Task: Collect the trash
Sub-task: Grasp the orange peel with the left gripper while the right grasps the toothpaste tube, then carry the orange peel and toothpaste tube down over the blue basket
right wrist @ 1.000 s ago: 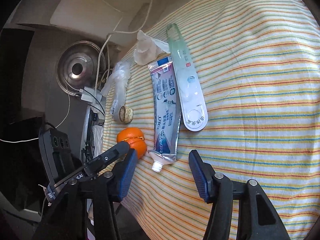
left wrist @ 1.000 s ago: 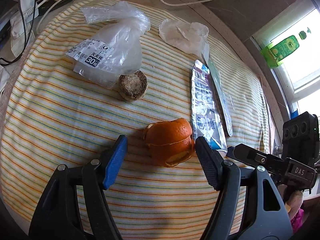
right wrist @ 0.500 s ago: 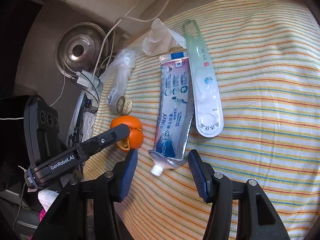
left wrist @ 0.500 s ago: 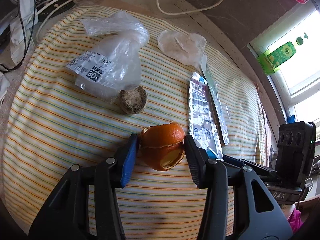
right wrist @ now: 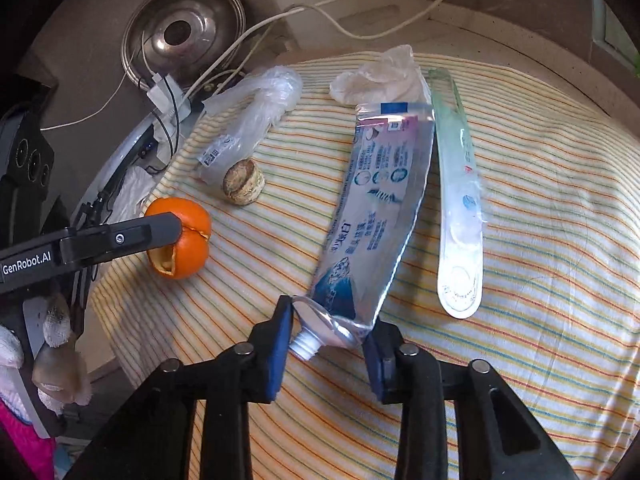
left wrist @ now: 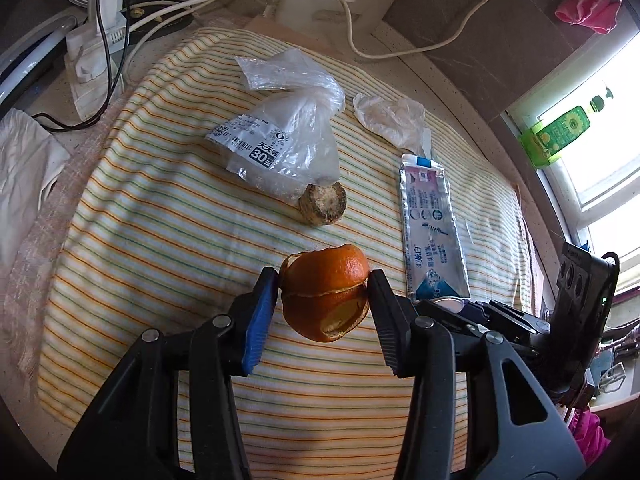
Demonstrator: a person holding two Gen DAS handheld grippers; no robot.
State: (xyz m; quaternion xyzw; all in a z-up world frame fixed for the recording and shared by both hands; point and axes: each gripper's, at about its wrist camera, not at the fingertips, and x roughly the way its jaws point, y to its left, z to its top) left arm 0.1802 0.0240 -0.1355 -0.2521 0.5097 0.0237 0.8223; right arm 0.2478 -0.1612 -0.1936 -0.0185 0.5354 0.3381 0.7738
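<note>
My left gripper [left wrist: 323, 296] is shut on an orange peel [left wrist: 326, 300] and holds it just above the striped cloth [left wrist: 160, 220]; the peel also shows in the right wrist view [right wrist: 184, 236]. My right gripper [right wrist: 330, 332] is closed around the neck end of a flattened silver toothpaste tube [right wrist: 372, 216], both pads touching it. The tube also shows in the left wrist view [left wrist: 432, 228]. A clear plastic bag with a label [left wrist: 288, 140], a brown round stub [left wrist: 323, 208], crumpled clear film [left wrist: 390, 118] and a clear toothbrush blister pack [right wrist: 458, 200] lie on the cloth.
White cables [left wrist: 360, 32] and a power adapter [left wrist: 104, 4] lie behind the cloth. A metal pot lid [right wrist: 182, 32] stands at the back left. A green bottle [left wrist: 560, 128] sits on the window sill. White cloth [left wrist: 24, 168] lies at the left edge.
My left gripper closed on the orange peel and lifted it slightly. My right gripper moved forward and closed around the toothpaste tube's neck end.
</note>
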